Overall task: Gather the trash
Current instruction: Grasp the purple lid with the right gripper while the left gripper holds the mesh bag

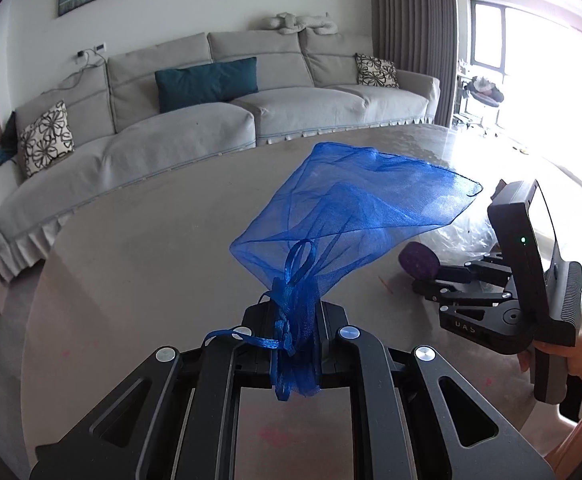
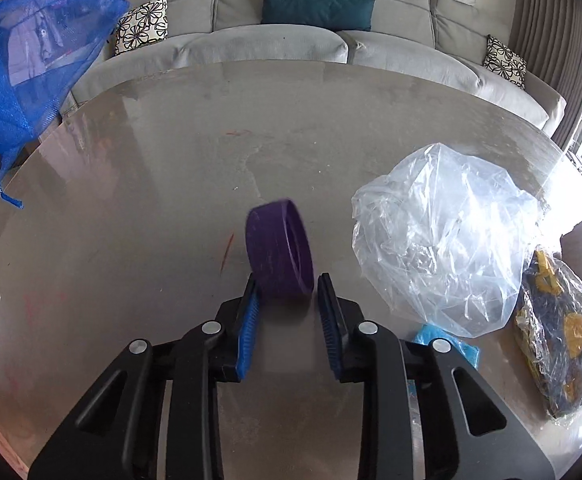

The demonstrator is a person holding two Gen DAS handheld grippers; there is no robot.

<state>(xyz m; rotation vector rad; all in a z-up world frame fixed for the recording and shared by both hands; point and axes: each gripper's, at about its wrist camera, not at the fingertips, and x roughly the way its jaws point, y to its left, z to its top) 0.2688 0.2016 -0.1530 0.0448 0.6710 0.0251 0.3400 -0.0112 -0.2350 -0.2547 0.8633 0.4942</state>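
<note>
Purple ring [image 2: 281, 250] stands on its edge, tilted, between the blue pads [image 2: 248, 334] of the right gripper [image 2: 289, 292], near the middle of the tabletop [image 2: 151, 200]; its open face turns toward the right edge and its short axis runs roughly across the claw. It looks like a squat roll or cap, matte dark purple with a paler inner lip. The pads flank its lower part at a narrow gap; whether they press on it cannot be told, as its underside is hidden behind the fingers. Blue mesh pouch [image 1: 355, 208] is clamped at its gathered neck in the left gripper [image 1: 295, 320], whose jaws are closed tight on the fabric; the body of the pouch stands up and flares away from the claw, sheer enough to show the table through it, ribbon ties trailing over the linkage. Toward the right edge lies a crumpled clear plastic bag [image 2: 443, 236], beside it a wrapped dark-and-yellow item [image 2: 559, 336], contents unclear. A small light-blue scrap [image 2: 447, 342] is half hidden behind the right finger linkage. A hand [image 1: 571, 356] grips the right handle, cut off by the frame.
</note>
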